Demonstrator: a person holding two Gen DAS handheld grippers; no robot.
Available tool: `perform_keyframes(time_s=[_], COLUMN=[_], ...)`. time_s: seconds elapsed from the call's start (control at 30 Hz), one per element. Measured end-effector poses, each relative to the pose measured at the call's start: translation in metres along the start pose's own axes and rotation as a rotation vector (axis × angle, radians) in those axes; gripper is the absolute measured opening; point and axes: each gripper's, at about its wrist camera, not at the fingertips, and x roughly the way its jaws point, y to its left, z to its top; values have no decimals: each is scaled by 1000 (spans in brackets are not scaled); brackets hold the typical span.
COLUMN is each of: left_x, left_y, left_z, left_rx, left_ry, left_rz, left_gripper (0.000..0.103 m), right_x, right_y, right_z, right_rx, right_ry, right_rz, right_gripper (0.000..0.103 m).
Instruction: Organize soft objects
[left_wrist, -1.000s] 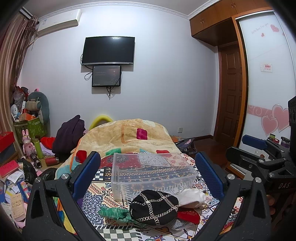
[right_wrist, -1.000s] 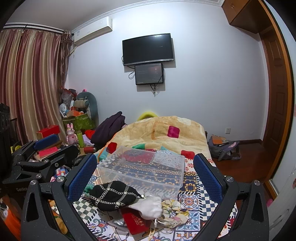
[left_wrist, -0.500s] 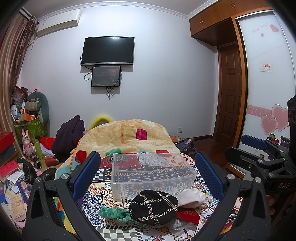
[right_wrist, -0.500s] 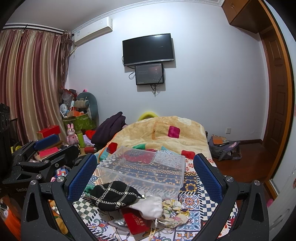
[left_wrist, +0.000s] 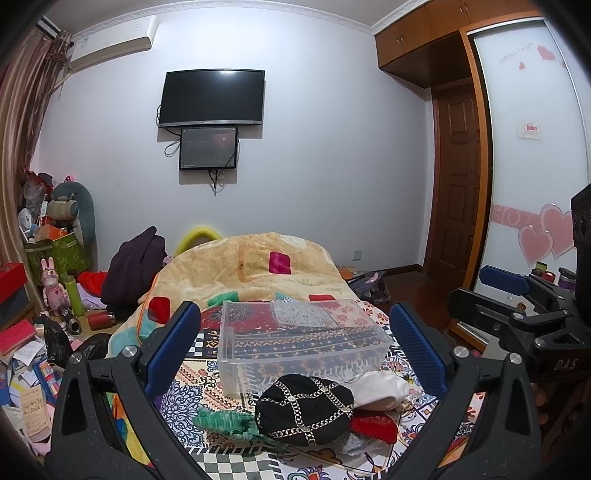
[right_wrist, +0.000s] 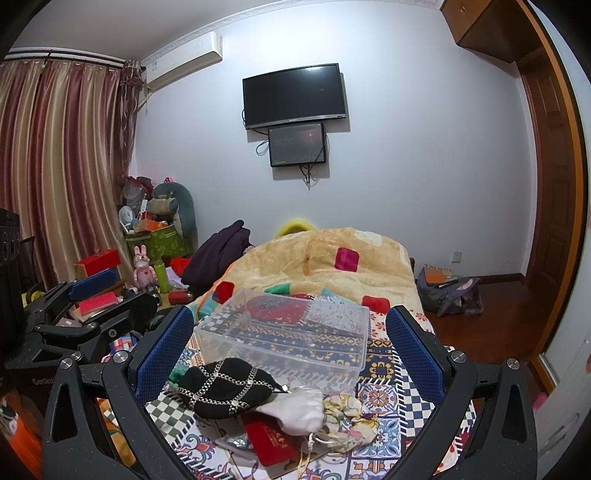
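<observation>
Your bed (left_wrist: 207, 373), patterned cover.
On it you have a clear box (left_wrist: 299, 343), black hat (left_wrist: 303, 408), white pouch (right_wrist: 301, 408), red packet (right_wrist: 271, 441) and a quilt (left_wrist: 255, 269).

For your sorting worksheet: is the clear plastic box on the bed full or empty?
Empty. The box has no lid, and the bedspread pattern shows through its walls and floor; the soft things lie in front of it.

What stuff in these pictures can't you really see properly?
- Silver item, right wrist view: mostly under the red pouch; what it is stays unclear.
- Green fabric, left wrist view: partly under the black hat.
- Floral pouch: hidden in the left wrist view behind the white pouch.
- Small screen under the TV: picture too dim.
- Clear box: looks empty.
</observation>
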Motion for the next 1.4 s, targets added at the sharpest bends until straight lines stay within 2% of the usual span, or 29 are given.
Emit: perform_keyframes(time_s=[0.13, 0.5, 0.6, 0.63, 0.7, 0.8, 0.93, 1.07, 1.23, 1.3, 1.4], left_x=[8, 59, 73, 77, 85, 94, 100, 106, 107, 103, 95], left_y=[3, 6, 9, 11, 13, 15, 18, 23, 27, 25, 22], left_z=[-9, -65, -75, -76, -81, -88, -97, -101, -102, -99, -92], left_rx=[-2, -34, -52, -56, -62, -69, -70, -79, -100, -92, -83], left_ry=[55, 322, 363, 373, 392, 427, 441, 464, 474, 463, 432], left_rz=[-20, -110, -106, -106, -108, -109, -100, -97, -121, -130, -143], left_gripper=[103, 103, 103, 103, 94, 86, 75, 52, 34, 26, 22], right_x=[8, 44, 54, 58, 69, 81, 91, 94, 94, 91, 87], right_y=[-7, -25, -30, -31, -35, -37, -34, -29, -28, -28, -29], right_z=[-6, -50, -60, -63, -71, -79, -86, -87, -89, -88, -83], right_rx=[8, 16, 29, 32, 44, 71, 78, 75, 66, 65, 67], right_ry=[52, 281, 336, 354, 391, 438, 481, 493, 488, 476, 453], right_rz=[-6, 11, 27, 32, 50, 75, 95, 118, 134, 135, 133], right_gripper=[103, 102, 97, 92, 88, 78, 58, 38, 24, 22, 20])
